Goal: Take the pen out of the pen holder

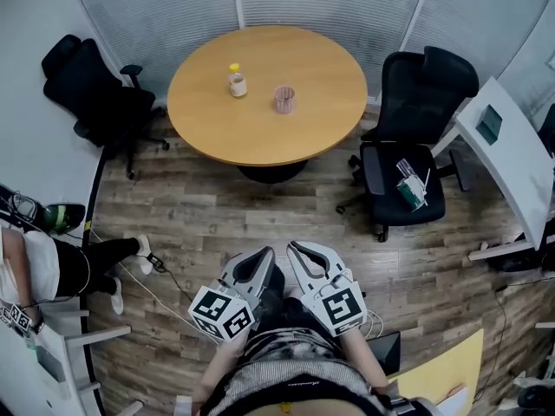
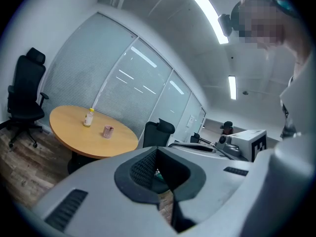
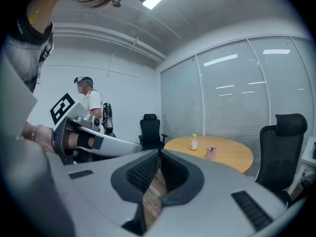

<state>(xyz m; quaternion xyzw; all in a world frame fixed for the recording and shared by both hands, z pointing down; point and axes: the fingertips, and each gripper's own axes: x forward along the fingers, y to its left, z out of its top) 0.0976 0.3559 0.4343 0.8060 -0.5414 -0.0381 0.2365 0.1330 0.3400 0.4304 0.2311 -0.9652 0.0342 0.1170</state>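
Note:
The pink mesh pen holder (image 1: pixel 284 100) stands on a round wooden table (image 1: pixel 260 137) at the far side of the room, beside a small yellow-capped bottle (image 1: pixel 237 81). No pen shows in it at this distance. Both grippers are held low, close to my body and well short of the table. My left gripper (image 1: pixel 264 256) and right gripper (image 1: pixel 297 250) are shut with nothing between the jaws. From the left gripper (image 2: pixel 157 149) the holder (image 2: pixel 107 131) lies far off to the left; from the right gripper (image 3: pixel 159 152) the holder (image 3: pixel 211 152) is far off to the right.
A black office chair (image 1: pixel 95 94) stands left of the table. Another (image 1: pixel 416 146) on the right has a green item (image 1: pixel 408 189) on its seat. A white desk (image 1: pixel 512 159) is at the right edge. A seated person's legs (image 1: pixel 78 263) reach in at left. Wood floor lies between me and the table.

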